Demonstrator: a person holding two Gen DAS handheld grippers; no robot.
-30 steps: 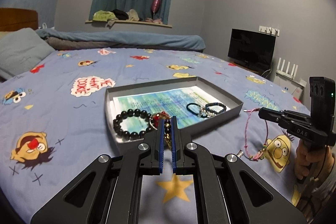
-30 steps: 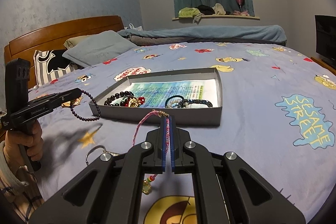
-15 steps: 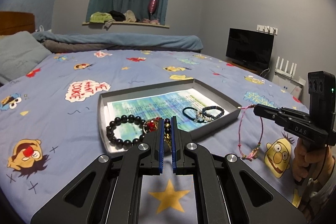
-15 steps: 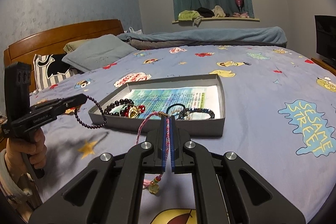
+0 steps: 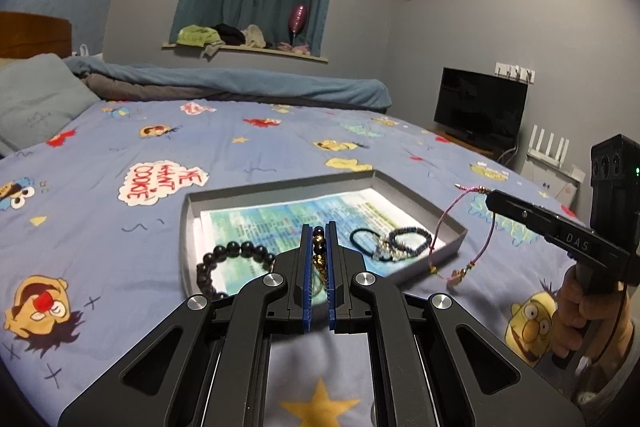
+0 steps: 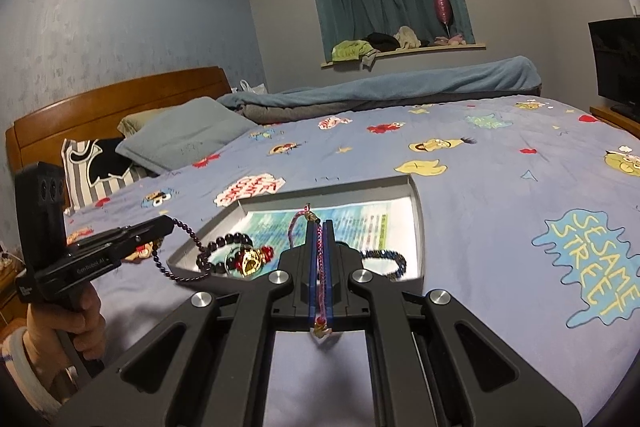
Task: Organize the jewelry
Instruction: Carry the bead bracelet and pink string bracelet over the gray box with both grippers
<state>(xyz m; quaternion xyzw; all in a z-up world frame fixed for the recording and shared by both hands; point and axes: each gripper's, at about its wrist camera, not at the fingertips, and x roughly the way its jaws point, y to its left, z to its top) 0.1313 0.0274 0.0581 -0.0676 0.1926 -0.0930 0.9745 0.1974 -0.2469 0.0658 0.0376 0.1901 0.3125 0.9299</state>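
Both bracelets hang clear of the bed (image 5: 248, 143) near the tray's (image 5: 188, 227) front edge, seemingly for dropping in: left hand-held gripper (image 5: 319, 233) clenched on dark beads (image 6: 188, 251), right hand-held gripper (image 6: 319, 227) on the pink cord (image 5: 444, 227).

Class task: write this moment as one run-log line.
left gripper: shut on dark bead string | right gripper: shut on pink cord bracelet | grey tray: three bracelets inside

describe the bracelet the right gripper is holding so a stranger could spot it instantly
Start at the grey tray on the cartoon bedsheet. Just off its right edge, the right gripper pinches the pink cord bracelet, which dangles in the air. Unlike the beaded bracelets nearby, it is thin woven string with small gold charms.
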